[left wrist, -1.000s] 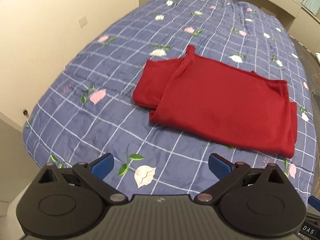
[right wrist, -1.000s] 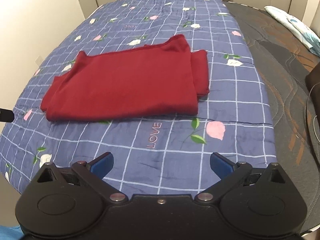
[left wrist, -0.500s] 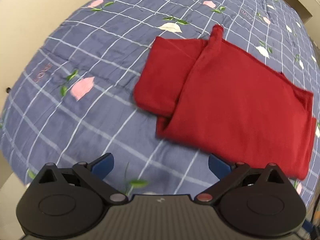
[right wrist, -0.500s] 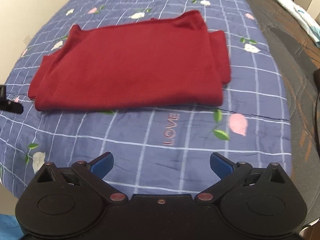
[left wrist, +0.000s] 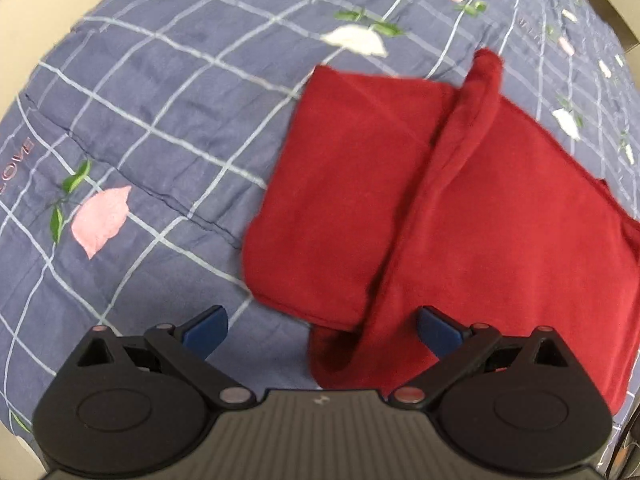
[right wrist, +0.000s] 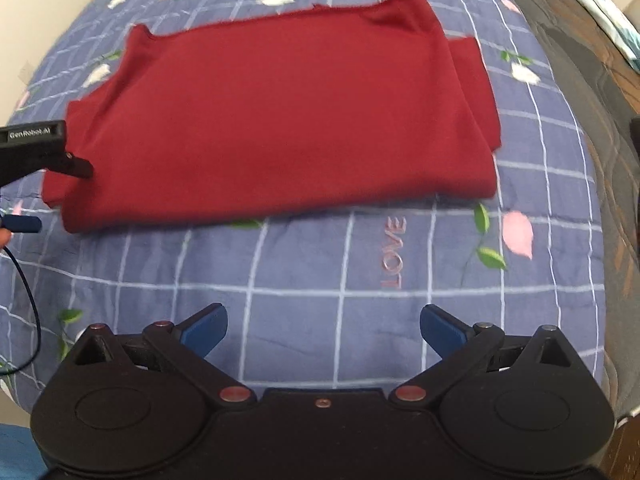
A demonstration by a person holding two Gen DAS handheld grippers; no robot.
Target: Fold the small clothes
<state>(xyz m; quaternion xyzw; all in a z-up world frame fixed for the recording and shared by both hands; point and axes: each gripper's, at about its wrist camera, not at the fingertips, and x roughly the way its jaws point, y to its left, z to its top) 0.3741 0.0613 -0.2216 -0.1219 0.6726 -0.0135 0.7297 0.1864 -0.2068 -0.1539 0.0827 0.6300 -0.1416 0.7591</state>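
Lying centre-right of frame on the bed quilt [left wrist: 152, 120]: red garment [left wrist: 500, 220], partly folded. Left hand-held gripper [left wrist: 320, 330] and right hand-held gripper [right wrist: 322, 328]: spread, empty. Risk: a pinch taking only the top layer, dragging the fold askew.

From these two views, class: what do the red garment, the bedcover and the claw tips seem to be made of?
Red garment: soft matte knit, probably cotton jersey; it drapes limply with rolled edges. Bedcover: thin printed woven fabric, likely cotton, slightly creased, with stitched seams. Left claw and right claw: black hard plastic, blue tips probably rubbery; both open.
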